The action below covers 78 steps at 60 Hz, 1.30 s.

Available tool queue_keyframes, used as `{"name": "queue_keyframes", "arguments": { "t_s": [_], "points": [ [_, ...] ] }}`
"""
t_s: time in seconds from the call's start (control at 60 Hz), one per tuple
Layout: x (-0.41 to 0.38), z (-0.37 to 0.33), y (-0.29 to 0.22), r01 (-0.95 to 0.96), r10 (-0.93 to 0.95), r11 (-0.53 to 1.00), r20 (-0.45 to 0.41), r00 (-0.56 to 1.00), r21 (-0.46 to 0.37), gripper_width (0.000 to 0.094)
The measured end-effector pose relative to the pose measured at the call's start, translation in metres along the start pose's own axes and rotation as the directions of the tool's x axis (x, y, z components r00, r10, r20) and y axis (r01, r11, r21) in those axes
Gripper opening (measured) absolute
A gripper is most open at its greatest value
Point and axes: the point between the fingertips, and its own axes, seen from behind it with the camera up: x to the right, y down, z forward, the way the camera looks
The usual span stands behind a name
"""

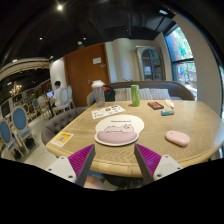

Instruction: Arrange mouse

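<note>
Currently the fingers (116, 160) stand spread apart, grasping nothing, above the wooden desk (190, 118). Just ahead lies a cat-shaped mouse pad (119, 131); the pink mouse (177, 138) sits well apart, to its right.

Gripper (117, 160) seen from its own camera, both fingers reaching forward from the bottom of the view, spread wide with a clear gap between them, nothing clamped. Left finger pad (82, 160) and right finger pad (149, 158) are magenta/purple on the inner faces, angled inward toward each other at the tips, white finger bodies outside them. Fingers roughly level and symmetric, held above surface height, not touching anything that can be made out; the hand holding the gripper is not visible.
</note>
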Motion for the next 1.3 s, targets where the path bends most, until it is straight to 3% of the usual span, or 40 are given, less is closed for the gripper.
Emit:
{"name": "queue_keyframes", "arguments": {
  "t_s": [0.183, 0.633, 0.95, 1.1, 1.217, 1.3],
  "points": [
    [0.043, 0.008, 0.007, 0.023, -0.024, 1.000, -0.094, 0.995, -0.012, 0.0818],
    [0.237, 0.004, 0.025, -0.017, 0.001, 0.999, -0.373, 0.928, -0.040, 0.0839],
    [0.273, 0.047, 0.013, -0.021, 0.007, 0.999, -0.334, 0.943, -0.039, 0.0819],
    [0.283, 0.067, 0.005, -0.027, 0.011, 0.999, -0.340, 0.940, -0.044, 0.0735],
    [0.294, 0.075, 0.000, -0.047, 0.031, 0.998, -0.375, 0.927, -0.034, 0.0516],
    [0.295, 0.075, 0.000, -0.071, 0.069, 0.997, -0.412, 0.909, 0.009, 0.0501]
  ]
}}
